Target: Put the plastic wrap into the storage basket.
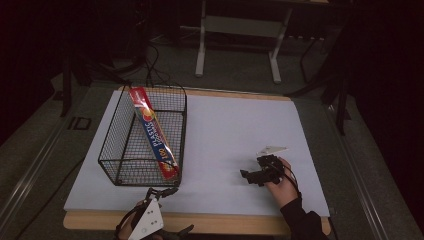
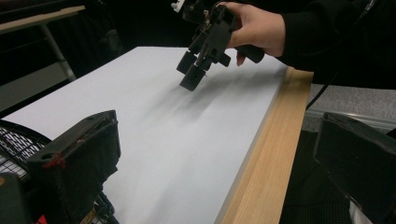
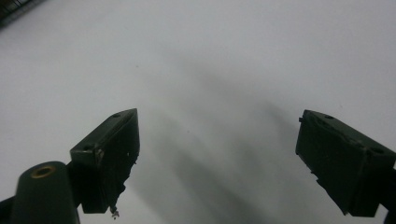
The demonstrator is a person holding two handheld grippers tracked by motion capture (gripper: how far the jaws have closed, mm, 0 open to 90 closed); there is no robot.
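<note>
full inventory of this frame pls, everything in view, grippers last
wire basket: 1, black, left part of the white surface
plastic wrap box: 1, red, orange and blue, propped at a slant inside the basket
white sheet: 1, covers most of the tabletop
table: 1, light wood, edge showing along the near side
stand legs: 2, pale grey, on the floor beyond the table
left gripper: 1, black, near edge by the basket, open, empty
right gripper: 1, black, over bare sheet at right, open, empty
</note>
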